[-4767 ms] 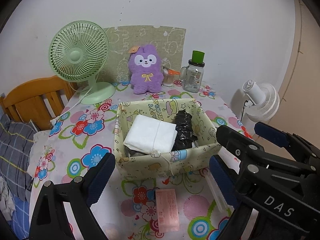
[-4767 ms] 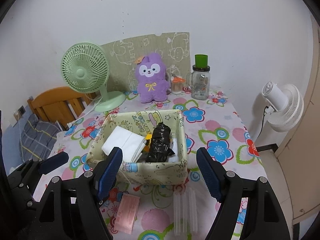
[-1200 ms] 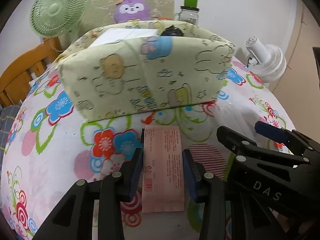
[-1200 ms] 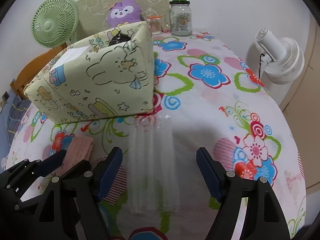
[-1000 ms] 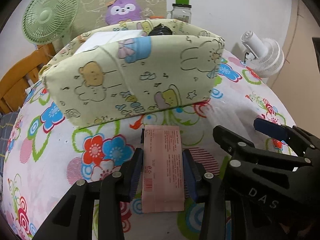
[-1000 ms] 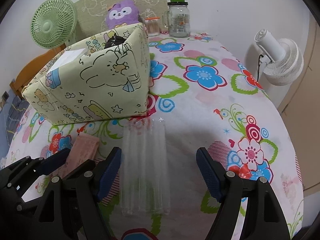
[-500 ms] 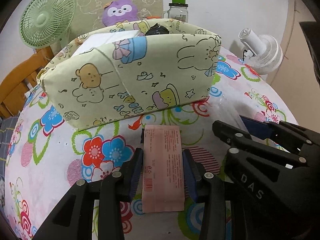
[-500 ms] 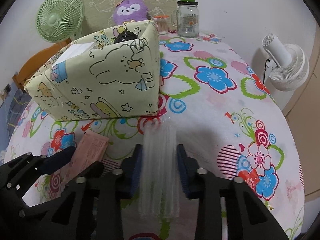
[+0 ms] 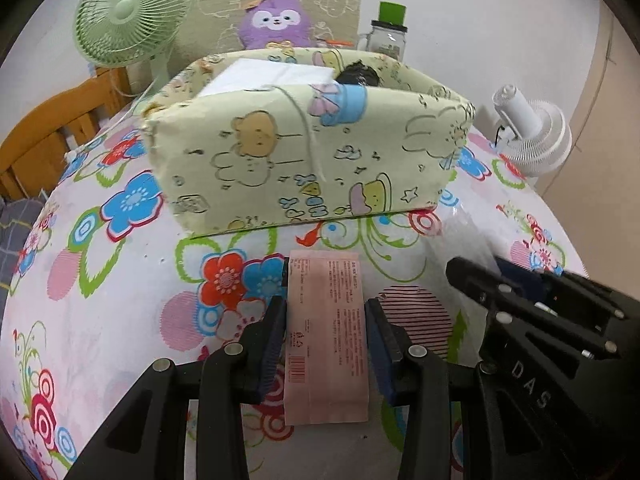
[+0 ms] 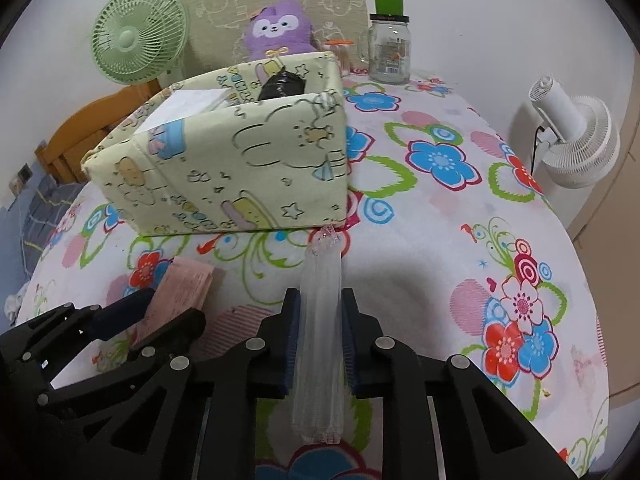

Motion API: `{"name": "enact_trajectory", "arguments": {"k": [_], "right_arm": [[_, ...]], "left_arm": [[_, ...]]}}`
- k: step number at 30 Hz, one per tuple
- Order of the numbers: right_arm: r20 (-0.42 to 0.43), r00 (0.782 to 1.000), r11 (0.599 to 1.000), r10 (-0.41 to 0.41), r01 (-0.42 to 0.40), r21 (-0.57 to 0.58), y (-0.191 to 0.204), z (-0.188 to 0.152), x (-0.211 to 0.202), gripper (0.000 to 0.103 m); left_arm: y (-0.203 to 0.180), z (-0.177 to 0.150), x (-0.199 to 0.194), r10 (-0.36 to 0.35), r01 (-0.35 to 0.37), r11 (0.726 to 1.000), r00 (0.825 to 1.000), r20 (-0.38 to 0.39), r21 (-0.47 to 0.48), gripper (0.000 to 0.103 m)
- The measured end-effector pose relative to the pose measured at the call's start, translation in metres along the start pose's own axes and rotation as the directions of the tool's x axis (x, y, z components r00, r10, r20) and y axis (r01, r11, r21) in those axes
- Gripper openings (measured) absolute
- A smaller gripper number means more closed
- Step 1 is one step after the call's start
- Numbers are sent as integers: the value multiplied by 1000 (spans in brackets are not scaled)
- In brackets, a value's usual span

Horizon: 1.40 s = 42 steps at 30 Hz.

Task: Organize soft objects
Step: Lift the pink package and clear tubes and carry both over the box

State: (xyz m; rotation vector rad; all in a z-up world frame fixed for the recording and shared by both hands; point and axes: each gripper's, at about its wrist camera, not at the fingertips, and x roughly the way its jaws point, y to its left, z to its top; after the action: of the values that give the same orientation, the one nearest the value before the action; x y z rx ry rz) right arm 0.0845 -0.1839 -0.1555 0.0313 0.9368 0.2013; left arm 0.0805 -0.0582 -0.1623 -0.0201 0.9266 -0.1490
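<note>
My left gripper [image 9: 326, 344] is shut on a flat pink packet [image 9: 325, 332] and holds it above the floral tablecloth [image 9: 120, 320]. My right gripper [image 10: 319, 340] is shut on a clear plastic packet [image 10: 320, 320], squeezed narrow between the pads. A pale yellow fabric storage box [image 9: 304, 152] with cartoon prints stands just beyond both grippers; it also shows in the right wrist view [image 10: 240, 168]. Inside it lie a white folded item [image 9: 272, 76] and a black bundle [image 9: 358, 74]. The pink packet shows in the right wrist view [image 10: 180, 292] between the left gripper's fingers.
A purple plush toy [image 9: 278, 24], a green desk fan [image 9: 128, 12] and a glass jar with a green lid [image 9: 388, 36] stand at the back by the wall. A white fan [image 9: 532, 140] stands off the table's right edge. A wooden chair [image 9: 48, 136] is at left.
The right gripper has closed on the clear packet and raised it. The left gripper, shut on the pink packet, has lifted, so I see more of the box's inside.
</note>
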Motion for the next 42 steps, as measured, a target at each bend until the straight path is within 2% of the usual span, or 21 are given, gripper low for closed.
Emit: {"name": "enact_trajectory", "arguments": {"k": [27, 42], "right_arm": [[77, 997, 999, -2, 6, -52, 36, -6, -53, 22], [109, 994, 996, -5, 15, -91, 49, 5, -75, 22]], "left_arm": [[16, -9, -51, 13, -11, 999, 997, 82, -36, 40], [20, 6, -81, 8, -8, 1000, 992, 129, -3, 40]]}}
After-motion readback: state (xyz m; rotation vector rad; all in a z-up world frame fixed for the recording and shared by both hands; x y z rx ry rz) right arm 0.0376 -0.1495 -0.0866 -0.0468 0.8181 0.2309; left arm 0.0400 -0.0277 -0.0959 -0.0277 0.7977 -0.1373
